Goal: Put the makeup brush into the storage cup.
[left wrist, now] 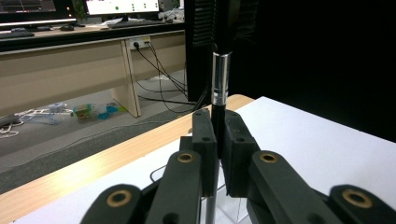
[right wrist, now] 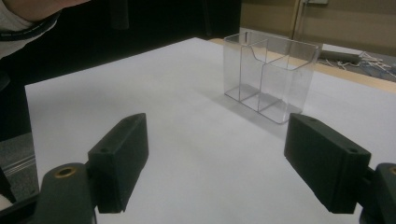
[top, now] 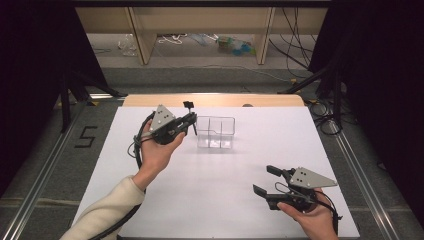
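Item: slim black brush with a silver metal band (left wrist: 220,79) on its handle. Location: clamped between the jaws of your left gripper (left wrist: 218,140); the jaws are closed tight on the lower handle and the brush stands upright above them, its dark head rising out of the top of the left gripper view. In the high view the left gripper (top: 190,122) is raised over the far left part of the white table surface (top: 215,195), with the brush (top: 189,106) just left of the container.

Item: clear plastic container with two compartments (top: 216,132). Location: standing upright on the white surface near the far edge, just right of your left gripper's jaws. Whether the brush handle touches it cannot be told.

Item: your right gripper (top: 264,181). Location: near right part of the table, well apart from the container. Its jaws are spread wide, nothing between them; the container (right wrist: 268,74) stands farther off, ahead of the gap.
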The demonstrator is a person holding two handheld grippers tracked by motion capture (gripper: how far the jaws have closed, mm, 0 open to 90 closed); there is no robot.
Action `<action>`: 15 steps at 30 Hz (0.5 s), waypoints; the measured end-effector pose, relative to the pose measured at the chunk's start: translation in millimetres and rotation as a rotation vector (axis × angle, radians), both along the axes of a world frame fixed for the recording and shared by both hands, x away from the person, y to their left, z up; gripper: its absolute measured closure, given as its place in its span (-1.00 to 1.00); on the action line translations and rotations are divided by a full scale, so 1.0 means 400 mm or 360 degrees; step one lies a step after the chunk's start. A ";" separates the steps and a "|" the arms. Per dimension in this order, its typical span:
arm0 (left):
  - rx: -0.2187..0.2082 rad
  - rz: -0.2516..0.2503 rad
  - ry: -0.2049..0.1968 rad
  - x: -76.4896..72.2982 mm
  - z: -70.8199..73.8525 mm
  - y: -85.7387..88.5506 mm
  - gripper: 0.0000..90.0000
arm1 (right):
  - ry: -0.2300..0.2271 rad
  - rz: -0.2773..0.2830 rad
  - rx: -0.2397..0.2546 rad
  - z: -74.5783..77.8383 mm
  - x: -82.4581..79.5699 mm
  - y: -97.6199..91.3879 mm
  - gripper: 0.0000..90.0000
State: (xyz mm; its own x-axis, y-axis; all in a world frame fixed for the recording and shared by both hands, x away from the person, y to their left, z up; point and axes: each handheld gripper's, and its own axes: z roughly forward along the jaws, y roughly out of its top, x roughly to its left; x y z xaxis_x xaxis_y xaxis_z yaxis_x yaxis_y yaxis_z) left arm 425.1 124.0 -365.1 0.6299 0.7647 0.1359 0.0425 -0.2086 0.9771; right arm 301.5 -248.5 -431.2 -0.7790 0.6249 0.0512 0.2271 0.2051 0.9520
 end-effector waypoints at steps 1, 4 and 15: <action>-0.0001 -0.0001 -0.0001 0.001 0.000 0.000 0.89 | 0.0000 0.0001 0.0000 0.000 0.000 0.000 -0.49; -0.0133 -0.0028 0.0107 -0.006 -0.007 -0.014 0.89 | 0.0007 -0.0002 -0.0003 0.000 -0.001 0.000 -0.49; -0.0147 -0.0024 0.0127 0.007 -0.012 -0.018 0.89 | 0.0012 0.0002 0.0001 0.000 0.000 0.000 -0.49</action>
